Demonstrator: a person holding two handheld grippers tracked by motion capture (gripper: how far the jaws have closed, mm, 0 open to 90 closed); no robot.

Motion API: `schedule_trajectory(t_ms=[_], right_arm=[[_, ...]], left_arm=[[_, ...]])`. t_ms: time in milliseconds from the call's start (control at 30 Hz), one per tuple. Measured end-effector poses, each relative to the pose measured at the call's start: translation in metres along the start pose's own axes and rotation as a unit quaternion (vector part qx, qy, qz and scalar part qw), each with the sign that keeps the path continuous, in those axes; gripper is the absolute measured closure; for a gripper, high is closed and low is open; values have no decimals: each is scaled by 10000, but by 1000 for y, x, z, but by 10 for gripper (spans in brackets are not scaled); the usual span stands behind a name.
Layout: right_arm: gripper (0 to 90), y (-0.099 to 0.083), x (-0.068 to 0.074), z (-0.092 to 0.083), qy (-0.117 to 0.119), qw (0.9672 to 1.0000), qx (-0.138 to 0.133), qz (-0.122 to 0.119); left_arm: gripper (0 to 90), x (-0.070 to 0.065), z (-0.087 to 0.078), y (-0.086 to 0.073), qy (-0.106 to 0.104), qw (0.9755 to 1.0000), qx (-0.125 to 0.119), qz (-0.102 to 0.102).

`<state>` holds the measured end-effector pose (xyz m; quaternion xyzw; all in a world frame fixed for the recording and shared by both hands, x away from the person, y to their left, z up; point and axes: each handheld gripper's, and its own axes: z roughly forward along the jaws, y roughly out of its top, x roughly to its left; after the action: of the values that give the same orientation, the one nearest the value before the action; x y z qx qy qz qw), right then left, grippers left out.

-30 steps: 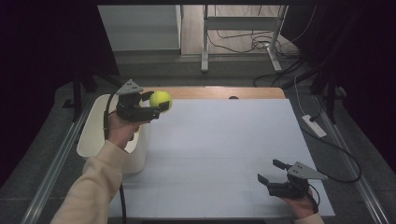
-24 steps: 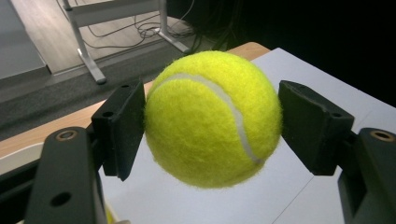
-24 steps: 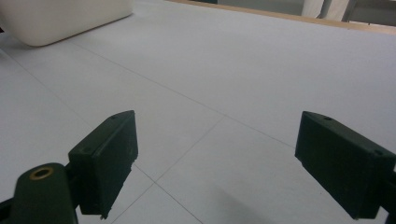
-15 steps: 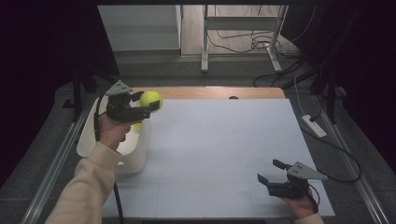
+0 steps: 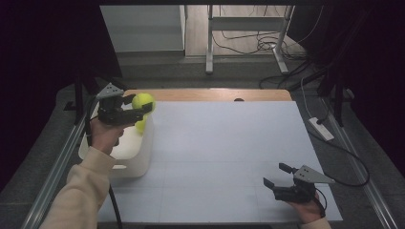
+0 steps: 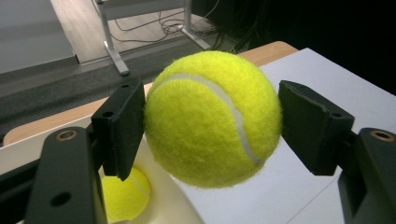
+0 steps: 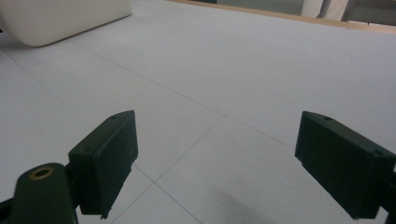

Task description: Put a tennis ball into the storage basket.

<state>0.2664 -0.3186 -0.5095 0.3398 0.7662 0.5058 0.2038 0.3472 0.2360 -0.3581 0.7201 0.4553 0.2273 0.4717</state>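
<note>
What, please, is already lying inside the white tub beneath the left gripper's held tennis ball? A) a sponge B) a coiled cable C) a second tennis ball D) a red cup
C: in the left gripper view a second tennis ball lies in the white tub, below the held tennis ball.

Second tennis ball (image 6: 122, 195) in the white tub (image 5: 138, 151), mostly hidden behind the tongs

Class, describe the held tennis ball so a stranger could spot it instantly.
Find the white bin at the table's left edge. Above its rim, the left claw clamps a yellow tennis ball; unlike the second ball lying inside, it is in the air.
</note>
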Motion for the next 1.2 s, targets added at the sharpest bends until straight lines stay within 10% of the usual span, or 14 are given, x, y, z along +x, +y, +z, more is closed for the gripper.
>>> schedule_trajectory(t_ms=[1200], right_arm=[[132, 0, 0, 0, -5, 10000, -17, -11]], left_arm=[[272, 50, 8, -16, 886, 9934, 536, -487]])
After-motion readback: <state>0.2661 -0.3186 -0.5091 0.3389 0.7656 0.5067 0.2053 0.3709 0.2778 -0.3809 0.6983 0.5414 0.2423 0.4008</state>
